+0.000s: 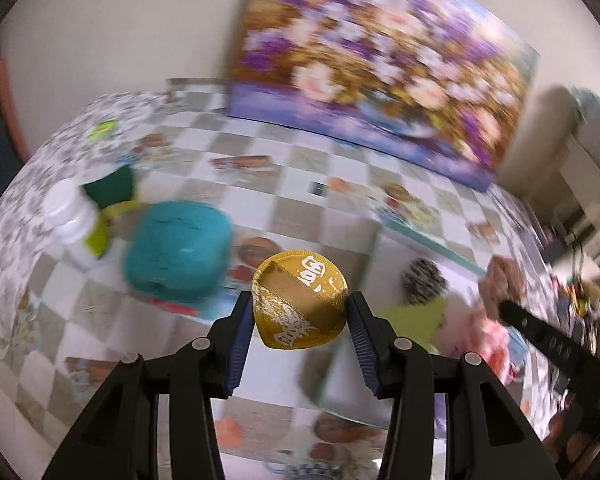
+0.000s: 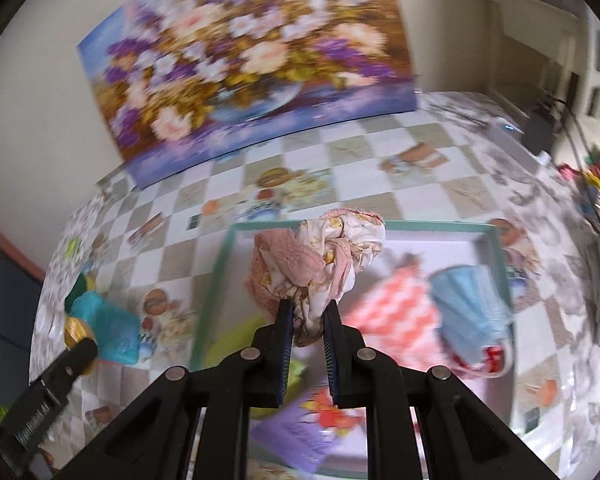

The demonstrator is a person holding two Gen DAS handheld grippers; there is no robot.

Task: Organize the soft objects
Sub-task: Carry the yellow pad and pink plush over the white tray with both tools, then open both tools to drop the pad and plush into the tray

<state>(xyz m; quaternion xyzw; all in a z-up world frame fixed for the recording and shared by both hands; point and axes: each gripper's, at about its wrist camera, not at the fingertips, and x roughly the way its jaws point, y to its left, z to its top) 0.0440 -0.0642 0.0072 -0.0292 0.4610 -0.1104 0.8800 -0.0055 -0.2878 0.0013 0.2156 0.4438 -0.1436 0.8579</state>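
My left gripper [image 1: 300, 298] is shut on a round gold pouch [image 1: 300, 300] with white print and holds it above the checked tablecloth. The pouch also shows small at the far left of the right wrist view [image 2: 74, 330]. My right gripper [image 2: 309, 306] is shut on a crumpled bundle of pink lace and floral cloth [image 2: 316, 256], which hangs over a teal-rimmed box [image 2: 220, 272]. In the box lie a coral chevron cloth [image 2: 396, 320], a blue face mask [image 2: 472, 308] and a lime green piece [image 2: 228, 356]. A fluffy teal object [image 1: 178, 250] sits on the table left of the pouch.
A white bottle [image 1: 72, 216] and a green sponge [image 1: 114, 184] stand at the table's left. A flower painting [image 1: 380, 60] leans on the wall behind. A black-and-white striped ball [image 1: 424, 280] lies by the box. Clutter and cables [image 2: 548, 120] sit at the right edge.
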